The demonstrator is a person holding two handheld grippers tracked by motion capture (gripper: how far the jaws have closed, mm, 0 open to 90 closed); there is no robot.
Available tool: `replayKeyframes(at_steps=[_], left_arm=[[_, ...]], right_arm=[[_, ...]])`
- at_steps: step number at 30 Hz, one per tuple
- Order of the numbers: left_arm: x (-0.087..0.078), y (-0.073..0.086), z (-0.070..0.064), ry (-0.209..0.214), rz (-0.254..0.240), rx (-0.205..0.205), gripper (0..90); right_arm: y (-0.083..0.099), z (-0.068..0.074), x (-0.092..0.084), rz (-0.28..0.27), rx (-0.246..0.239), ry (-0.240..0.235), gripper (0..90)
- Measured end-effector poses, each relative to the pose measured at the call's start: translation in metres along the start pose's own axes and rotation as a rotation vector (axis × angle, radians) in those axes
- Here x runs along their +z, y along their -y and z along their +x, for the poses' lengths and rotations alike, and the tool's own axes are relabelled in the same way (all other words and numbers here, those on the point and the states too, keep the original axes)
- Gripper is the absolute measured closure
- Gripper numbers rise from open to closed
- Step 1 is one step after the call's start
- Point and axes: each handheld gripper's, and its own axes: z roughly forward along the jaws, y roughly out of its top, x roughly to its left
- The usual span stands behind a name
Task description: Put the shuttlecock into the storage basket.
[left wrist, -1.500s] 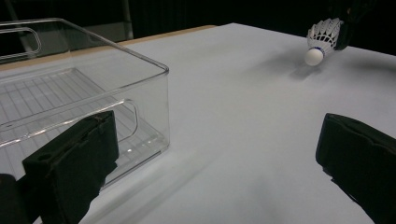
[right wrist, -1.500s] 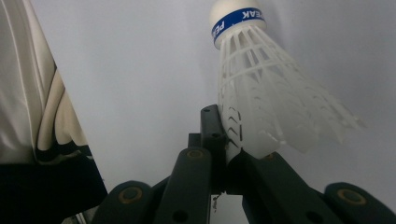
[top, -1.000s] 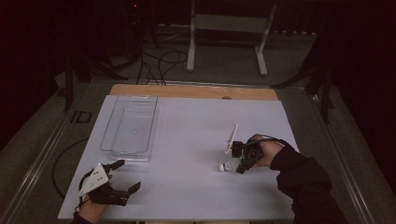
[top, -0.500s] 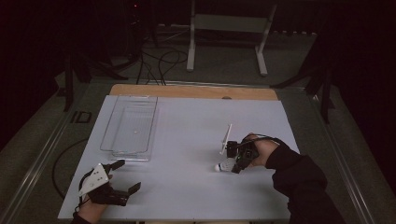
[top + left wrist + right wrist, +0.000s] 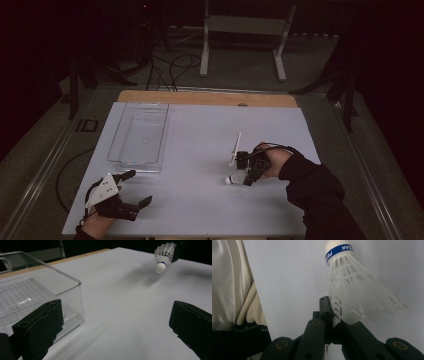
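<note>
High view puts your right gripper (image 5: 248, 172) at the right-centre of the table (image 5: 200, 150), jaws closed tight on the skirt of the shuttlecock (image 5: 233, 178). Your right gripper view confirms it: the feathers (image 5: 359, 297) are pinched between the pads, and the cork (image 5: 337, 250) points away from the jaws, so the long axis runs straight out from the grip. From above, that cork end aims left and toward you, just off the table surface as far as can be judged.

The bin (image 5: 137, 132) is what matters next. It lies well to the left of the shuttlecock and somewhat farther from you, long side running away from you, open at the top. Your right hand has the load, so it must carry across; I judge you will need to lift over the near wall before letting go.

Your left gripper (image 5: 132, 189) sits at the near-left corner, jaws spread wide and empty, just beside the bin's near end (image 5: 50, 285).

Against the earlier frames, your right hand has drawn slightly toward you and the shuttlecock with it. A thin white stick (image 5: 235, 149) beside it has stayed put.
</note>
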Motion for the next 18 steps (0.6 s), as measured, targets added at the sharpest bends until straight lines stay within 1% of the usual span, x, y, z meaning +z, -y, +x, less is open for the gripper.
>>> replayKeyframes(at_steps=[2, 4, 5, 6, 8, 10, 12, 13, 16, 18], left_arm=[[0.000, -0.005, 0.000, 0.021, 0.028, 0.012, 0.1], [0.002, -0.011, 0.000, 0.048, 0.058, 0.015, 0.1], [0.004, -0.014, 0.000, 0.063, 0.076, 0.017, 0.1], [0.005, -0.017, 0.000, 0.072, 0.094, 0.025, 0.1], [0.008, -0.024, -0.001, 0.083, 0.127, 0.046, 0.1], [0.011, -0.032, -0.002, 0.097, 0.156, 0.062, 0.1], [0.013, -0.040, -0.003, 0.109, 0.178, 0.080, 0.1], [0.014, -0.044, -0.004, 0.116, 0.188, 0.082, 0.1], [0.016, -0.057, -0.005, 0.128, 0.214, 0.110, 0.1], [0.017, -0.060, -0.006, 0.128, 0.217, 0.116, 0.1]], right_arm=[[0.001, 0.001, 0.000, 0.003, 0.015, 0.001, 90.0], [0.002, 0.001, 0.000, 0.002, 0.018, -0.002, 90.0], [0.002, 0.000, 0.001, 0.003, 0.009, -0.005, 90.0], [0.003, 0.000, 0.001, 0.003, 0.005, -0.004, 90.0], [0.003, 0.002, 0.000, 0.003, 0.015, -0.008, 90.0], [0.003, 0.003, 0.000, 0.000, 0.010, -0.001, 90.0], [0.003, 0.003, -0.001, -0.001, 0.002, -0.003, 90.0], [0.003, 0.003, -0.001, -0.002, -0.001, -0.001, 90.0], [0.002, 0.005, -0.003, 0.006, 0.007, 0.003, 90.0], [0.002, 0.006, -0.003, 0.004, 0.014, 0.003, 90.0]])
